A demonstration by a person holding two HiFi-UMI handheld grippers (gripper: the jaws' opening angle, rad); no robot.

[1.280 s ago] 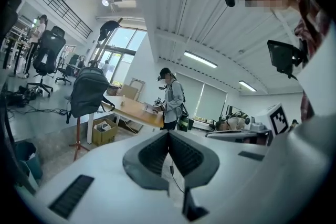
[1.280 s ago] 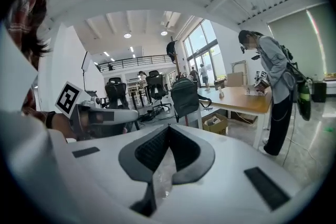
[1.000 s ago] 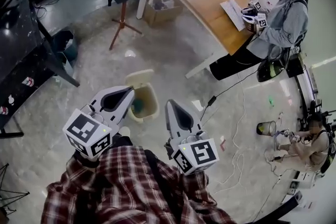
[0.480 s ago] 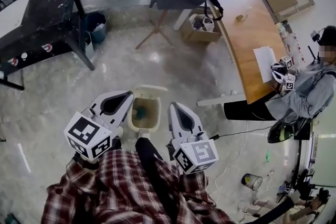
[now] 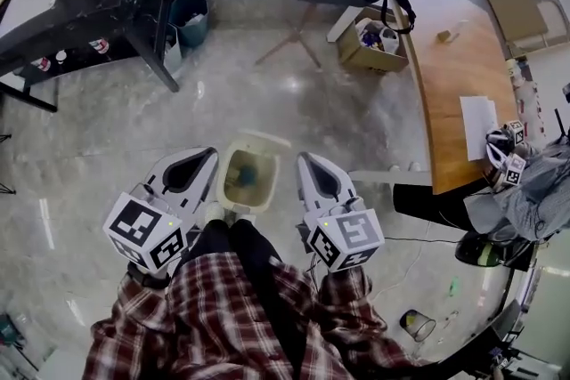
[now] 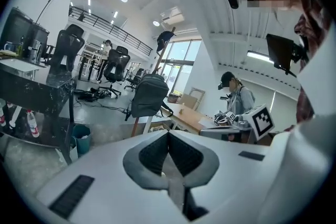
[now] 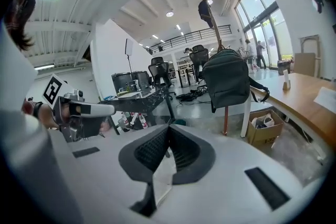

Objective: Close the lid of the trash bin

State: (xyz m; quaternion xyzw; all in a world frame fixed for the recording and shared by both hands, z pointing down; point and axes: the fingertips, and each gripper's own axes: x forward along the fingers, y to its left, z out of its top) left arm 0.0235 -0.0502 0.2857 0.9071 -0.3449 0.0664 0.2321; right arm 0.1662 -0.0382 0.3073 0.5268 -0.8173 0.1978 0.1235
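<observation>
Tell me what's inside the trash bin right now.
The trash bin stands open, its lid tipped back. Inside lies one blue-green item, too small to identify; anything under it is covered.

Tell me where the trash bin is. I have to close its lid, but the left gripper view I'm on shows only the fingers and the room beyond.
Observer: In the head view the trash bin stands on the floor between the left gripper and the right gripper.
Operator: Is the lid down?
Observer: No, the lid is tipped up at the bin's far edge, so the bin is open.
Operator: And the right gripper's fingers?
Observer: Its own view shows the fingers shut with nothing between them.
</observation>
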